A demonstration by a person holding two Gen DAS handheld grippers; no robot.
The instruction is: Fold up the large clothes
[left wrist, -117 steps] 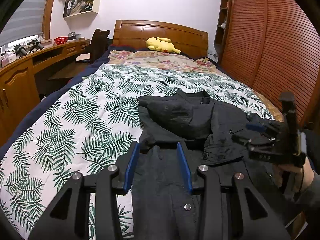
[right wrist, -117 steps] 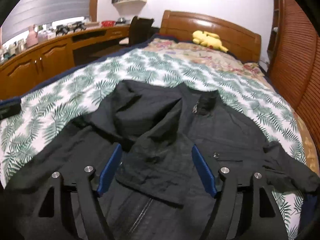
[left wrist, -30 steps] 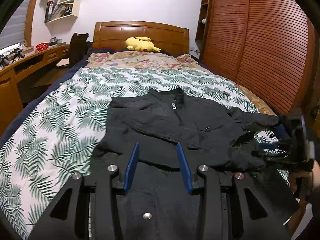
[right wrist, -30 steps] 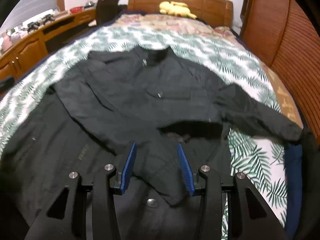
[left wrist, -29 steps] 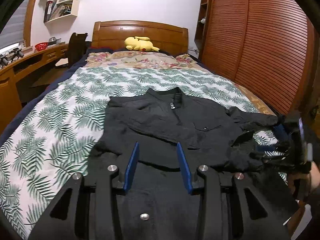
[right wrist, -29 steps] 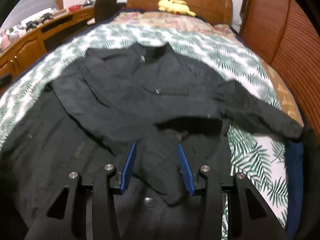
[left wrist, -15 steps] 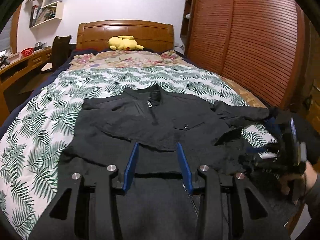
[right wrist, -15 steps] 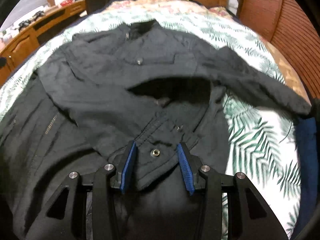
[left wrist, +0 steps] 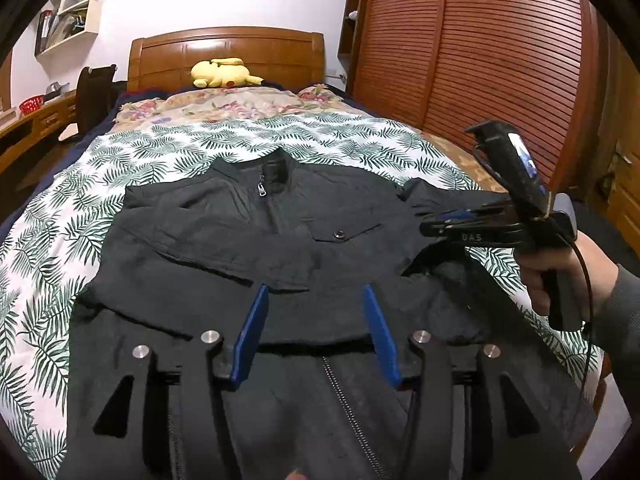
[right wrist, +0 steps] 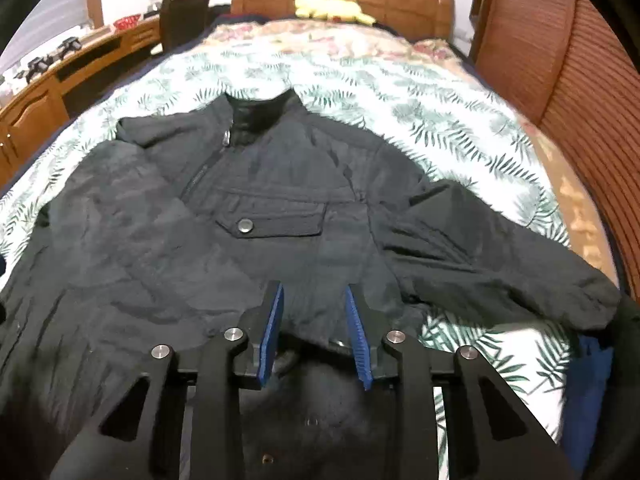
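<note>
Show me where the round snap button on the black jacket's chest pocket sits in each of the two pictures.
Left wrist view: the snap button sits just right of centre, above the blue pads.
Right wrist view: the same button sits left of centre, on the pocket flap.
Shared landmark: the yellow plush toy by the headboard.

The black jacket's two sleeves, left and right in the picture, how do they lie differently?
The picture-left sleeve is folded in across the chest; the picture-right sleeve stretches out sideways. The picture-left sleeve rests on the jacket itself, the picture-right sleeve on the fern-print bedspread. Both are black and wrinkled.
</note>
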